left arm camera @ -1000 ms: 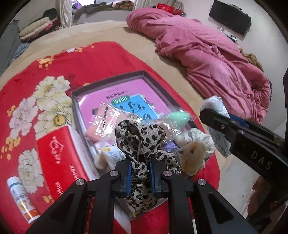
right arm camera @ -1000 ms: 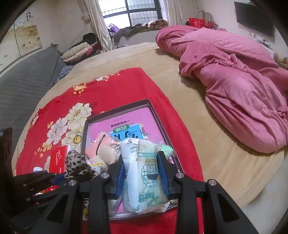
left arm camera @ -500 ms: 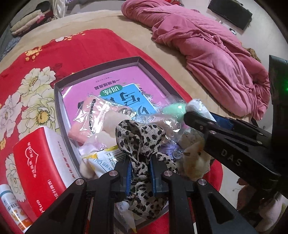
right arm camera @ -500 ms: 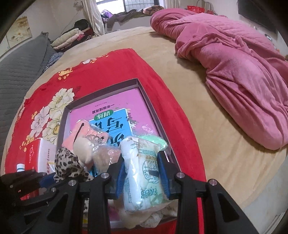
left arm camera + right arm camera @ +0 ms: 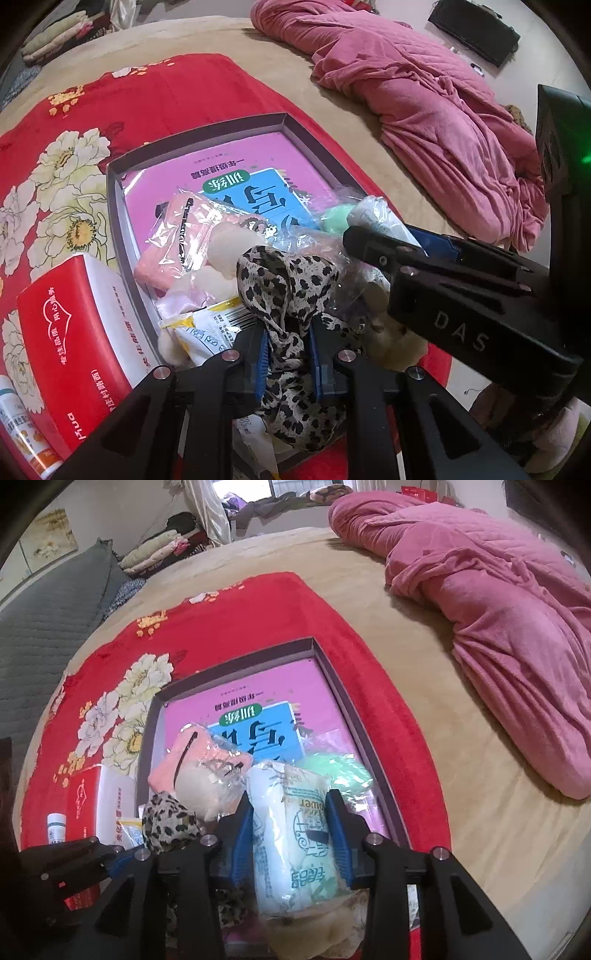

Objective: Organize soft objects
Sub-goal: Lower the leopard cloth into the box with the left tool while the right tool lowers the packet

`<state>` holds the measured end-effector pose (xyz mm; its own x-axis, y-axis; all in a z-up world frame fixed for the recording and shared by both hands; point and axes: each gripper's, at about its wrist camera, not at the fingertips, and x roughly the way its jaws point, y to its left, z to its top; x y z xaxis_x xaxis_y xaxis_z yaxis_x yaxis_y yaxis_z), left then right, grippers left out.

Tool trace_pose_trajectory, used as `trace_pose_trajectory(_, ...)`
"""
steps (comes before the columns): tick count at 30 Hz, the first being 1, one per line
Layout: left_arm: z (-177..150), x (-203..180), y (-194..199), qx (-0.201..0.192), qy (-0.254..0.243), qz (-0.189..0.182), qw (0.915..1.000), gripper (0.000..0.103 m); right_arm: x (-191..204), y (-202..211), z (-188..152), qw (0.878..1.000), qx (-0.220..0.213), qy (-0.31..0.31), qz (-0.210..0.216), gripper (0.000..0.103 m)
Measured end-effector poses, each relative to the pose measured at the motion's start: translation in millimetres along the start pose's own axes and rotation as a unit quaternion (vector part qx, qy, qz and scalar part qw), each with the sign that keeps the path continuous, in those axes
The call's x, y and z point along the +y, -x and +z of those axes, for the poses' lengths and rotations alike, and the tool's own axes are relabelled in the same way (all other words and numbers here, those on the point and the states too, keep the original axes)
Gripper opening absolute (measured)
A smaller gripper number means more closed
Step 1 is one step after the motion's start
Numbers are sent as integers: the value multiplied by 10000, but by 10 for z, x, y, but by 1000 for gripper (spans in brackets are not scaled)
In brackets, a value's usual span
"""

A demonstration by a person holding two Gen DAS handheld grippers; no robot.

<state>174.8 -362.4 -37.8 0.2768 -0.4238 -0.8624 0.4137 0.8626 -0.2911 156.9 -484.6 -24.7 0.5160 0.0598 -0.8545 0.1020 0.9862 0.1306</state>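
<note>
My left gripper (image 5: 287, 338) is shut on a leopard-print cloth (image 5: 286, 284) and holds it over the near end of a grey tray (image 5: 199, 129). My right gripper (image 5: 291, 818) is shut on a pale wrapped towel pack (image 5: 295, 834) over the tray's (image 5: 240, 657) near right part. The right gripper also shows in the left wrist view (image 5: 436, 280); the leopard cloth shows in the right wrist view (image 5: 168, 825). In the tray lie a pink book (image 5: 236, 181), a pink bagged cloth (image 5: 177, 236), a green soft item (image 5: 334, 218) and a beige plush (image 5: 391, 336).
A red tissue box (image 5: 74, 328) and a small white bottle (image 5: 22, 432) lie left of the tray on the red floral blanket (image 5: 122, 96). A rumpled pink quilt (image 5: 424, 92) lies at the right on the tan bed. Folded clothes (image 5: 159, 550) are stacked at the back.
Both grippers have moved forward and lower over the tray, each keeping its hold. The right gripper now sits closer beside the left.
</note>
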Motion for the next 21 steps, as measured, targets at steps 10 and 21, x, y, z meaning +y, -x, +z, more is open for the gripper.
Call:
trace_pose_trajectory(10, -1, 30, 17, 15, 27, -49, 10000, 50, 11, 173, 3, 9996, -158, -79, 199, 41)
trace_pose_trajectory(21, 28, 44, 42, 2, 100, -140, 9999, 56, 17, 324, 67, 9992, -310, -101, 249, 42)
